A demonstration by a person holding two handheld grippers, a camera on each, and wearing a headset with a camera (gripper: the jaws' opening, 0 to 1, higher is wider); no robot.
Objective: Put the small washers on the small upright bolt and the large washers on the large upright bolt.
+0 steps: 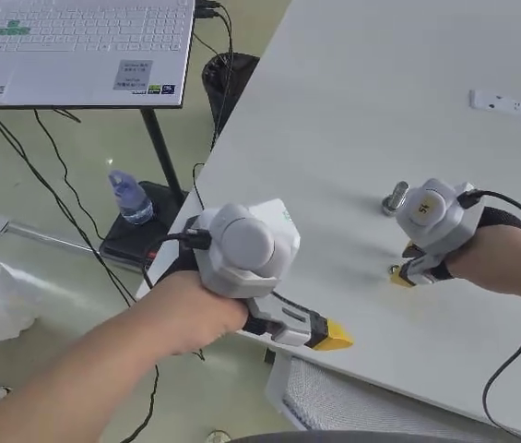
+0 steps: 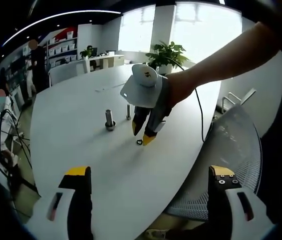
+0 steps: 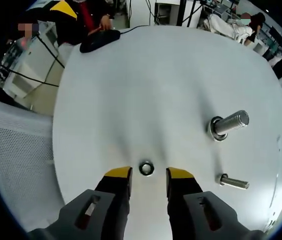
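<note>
The right hand-held gripper (image 3: 149, 173) points tips-down at the surface (image 3: 131, 75), its jaws partly open and gripping nothing; a washer (image 3: 146, 168) lies flat between the two yellow tips, not far from the near edge. The left hand-held gripper (image 2: 149, 172) hangs by that same edge, jaws wide apart and empty. Further in from the edge stand the large bolt (image 3: 228, 124) and the small bolt (image 3: 233, 182), both upright and near each other.

The washer is thin and the surface smooth; jaws closing on it could ride over it or flick it away, perhaps off the near edge. I cannot judge its size, so it may go on the wrong bolt.

The stickers on the laptop (image 1: 134, 74) are too small to read; so is the mark on the right hand-held gripper's cap.
</note>
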